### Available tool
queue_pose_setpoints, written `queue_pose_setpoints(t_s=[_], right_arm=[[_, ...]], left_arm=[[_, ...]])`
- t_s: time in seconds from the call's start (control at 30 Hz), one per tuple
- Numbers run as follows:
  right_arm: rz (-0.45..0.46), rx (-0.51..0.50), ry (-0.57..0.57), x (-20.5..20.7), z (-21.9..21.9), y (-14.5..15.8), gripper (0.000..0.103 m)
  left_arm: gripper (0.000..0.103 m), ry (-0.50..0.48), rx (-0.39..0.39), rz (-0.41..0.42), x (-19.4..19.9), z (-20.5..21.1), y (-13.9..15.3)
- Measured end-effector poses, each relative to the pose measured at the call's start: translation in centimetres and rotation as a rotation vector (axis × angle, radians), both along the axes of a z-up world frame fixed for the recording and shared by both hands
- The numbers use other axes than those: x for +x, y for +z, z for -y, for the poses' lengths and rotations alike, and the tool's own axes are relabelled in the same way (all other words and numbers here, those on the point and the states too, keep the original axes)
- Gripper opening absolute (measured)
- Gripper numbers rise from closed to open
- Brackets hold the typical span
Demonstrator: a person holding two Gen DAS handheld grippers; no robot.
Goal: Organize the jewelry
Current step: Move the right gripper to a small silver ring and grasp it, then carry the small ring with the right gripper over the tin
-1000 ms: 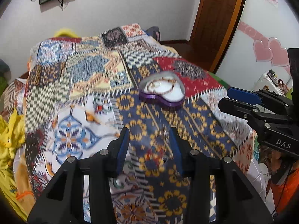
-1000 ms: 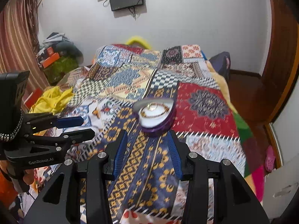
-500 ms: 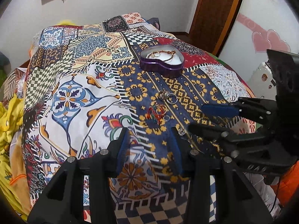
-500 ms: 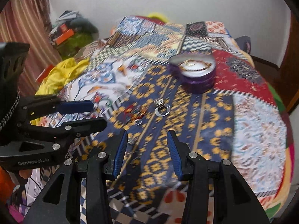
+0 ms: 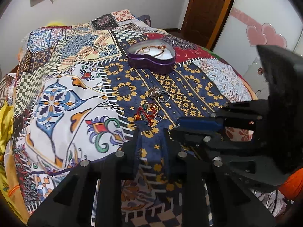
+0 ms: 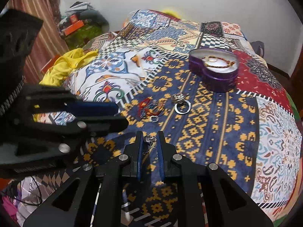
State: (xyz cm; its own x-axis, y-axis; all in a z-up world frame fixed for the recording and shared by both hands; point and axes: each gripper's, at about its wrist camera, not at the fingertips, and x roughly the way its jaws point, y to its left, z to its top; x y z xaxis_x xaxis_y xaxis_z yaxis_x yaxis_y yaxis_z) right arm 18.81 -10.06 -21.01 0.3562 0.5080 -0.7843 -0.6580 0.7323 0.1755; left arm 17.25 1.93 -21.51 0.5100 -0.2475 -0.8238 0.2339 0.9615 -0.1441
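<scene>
Right wrist view: patchwork bedspread [image 6: 217, 124] carries everything. Heart-shaped purple tin [image 6: 214, 70], lid off, sits far side and already holds a gold chain bracelet [image 6: 219, 62]. Judged partly done. Left outside, on the navy panel: silver ring pair [image 6: 180, 102], beaded multicolour tangle [image 6: 149, 106] with a small silver ring [image 6: 154, 118] beside it. Right gripper [image 6: 149, 139] has jaws narrowed around a small silver charm piece [image 6: 148, 138]; contact with the pads cannot be told. Left gripper [image 5: 150, 132] hovers near the tangle, jaws moderately apart, holding nothing. Several pieces remain to box.
</scene>
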Motion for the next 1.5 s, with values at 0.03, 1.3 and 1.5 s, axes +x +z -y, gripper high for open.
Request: queue_pose_setpoints(t_s=[0.03, 1.3, 1.5], right_arm=[[0.004, 0.002, -0.012, 0.2, 0.2, 0.1, 0.012], [0.190, 0.085, -0.223, 4.2, 6.1, 7.2, 0.012], [0.220, 0.104, -0.226, 5.1, 5.9, 8.3, 0.012]], left_arm=[[0.020, 0.005, -0.001, -0.006, 0.3, 0.0, -0.3], [0.000, 0.074, -0.036, 0.223, 3.7, -1.2, 8.2], [0.000, 0.059, -0.055, 0.277, 4.8, -0.5, 10.2]])
